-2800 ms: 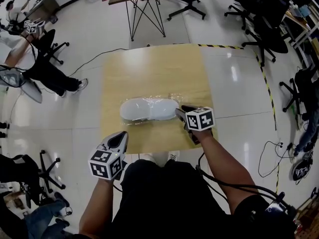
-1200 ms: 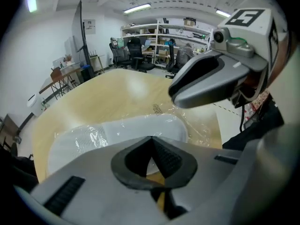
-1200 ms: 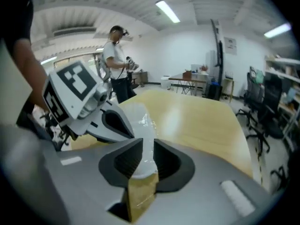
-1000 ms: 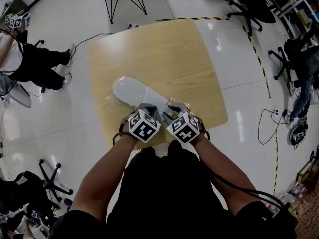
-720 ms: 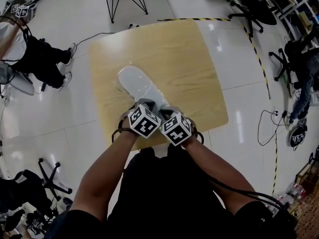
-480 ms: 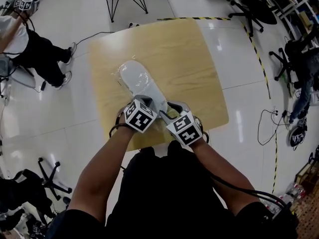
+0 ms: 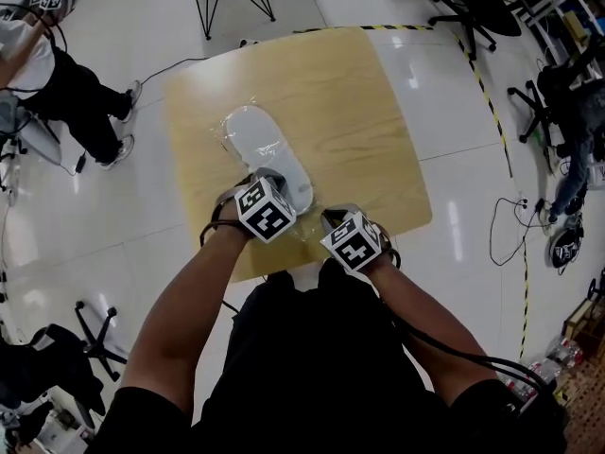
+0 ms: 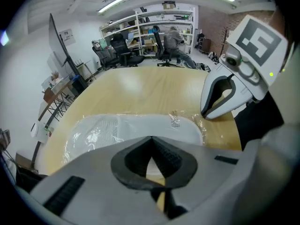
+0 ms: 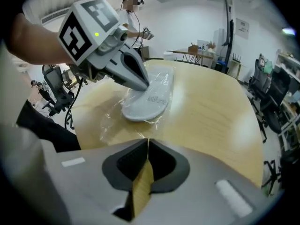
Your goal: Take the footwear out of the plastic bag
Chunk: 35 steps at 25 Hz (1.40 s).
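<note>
Right gripper (image 9: 148, 142): nearest the person, just beyond the white slipper's (image 7: 257, 145) heel end. Its jaws have just been closing and now meet, with the loose film running into their tips. The film looks pinched, probably so the bag's mouth can be drawn back off the heel.
Left gripper (image 9: 146, 85): on the slipper's heel end, jaws together, tips pressing down on the wrapped heel. It likely pins the slipper so it does not slide with the film. Whether any film is caught there cannot be told.
Plastic bag (image 9: 105, 121): clear, wrapped around the whole slipper, with slack crumpled off the heel towards the right gripper.
Slipper: lies flat inside the bag, toe pointing away from the person, so it is not yet out.
Table (image 7: 350, 112): wooden, under the slipper.
Office chairs (image 7: 477, 12): on the floor well beyond the toe.
</note>
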### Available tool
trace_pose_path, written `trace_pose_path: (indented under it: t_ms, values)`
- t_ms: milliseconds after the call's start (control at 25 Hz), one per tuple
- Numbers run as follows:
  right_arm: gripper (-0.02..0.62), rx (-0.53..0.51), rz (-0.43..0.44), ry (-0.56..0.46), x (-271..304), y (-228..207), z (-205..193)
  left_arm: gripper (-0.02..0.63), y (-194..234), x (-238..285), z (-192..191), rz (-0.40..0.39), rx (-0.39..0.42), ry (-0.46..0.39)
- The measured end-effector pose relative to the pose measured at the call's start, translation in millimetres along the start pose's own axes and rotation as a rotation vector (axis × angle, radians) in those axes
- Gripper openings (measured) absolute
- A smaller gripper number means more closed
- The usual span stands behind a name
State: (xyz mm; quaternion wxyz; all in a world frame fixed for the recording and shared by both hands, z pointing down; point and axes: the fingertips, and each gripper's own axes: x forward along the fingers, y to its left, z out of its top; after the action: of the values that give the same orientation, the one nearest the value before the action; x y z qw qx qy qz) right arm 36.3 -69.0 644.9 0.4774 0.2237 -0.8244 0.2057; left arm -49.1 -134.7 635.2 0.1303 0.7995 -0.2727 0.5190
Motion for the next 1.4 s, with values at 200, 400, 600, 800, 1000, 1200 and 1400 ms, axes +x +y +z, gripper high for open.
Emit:
trace_pose_path:
  t_ms: [200,400,600,800,1000,1200,1400]
  values:
    - [0.054,-0.001,-0.058,0.015,-16,-7,-9,0.008,5,0,2,0.007,-0.029,-0.017]
    - [0.093,0.033,-0.059,-0.019,-31,-15,-9,0.008,10,0,-2,0.012,-0.133,-0.061]
    - [0.098,-0.068,-0.045,-0.011,-7,-10,-2,0.008,11,0,-2,0.012,-0.175,-0.067]
    - [0.040,-0.090,-0.063,0.013,-8,-22,-11,0.008,12,0,-2,-0.007,-0.238,-0.077]
    - [0.098,-0.011,-0.088,0.015,-38,-30,-16,0.008,17,4,1,-0.001,-0.335,-0.116]
    - [0.098,-0.181,0.090,-0.084,-13,50,20,0.008,20,0,0,0.002,-0.370,-0.140]
    - [0.082,-0.221,0.074,-0.013,19,58,17,0.006,22,4,3,-0.029,-0.376,-0.147]
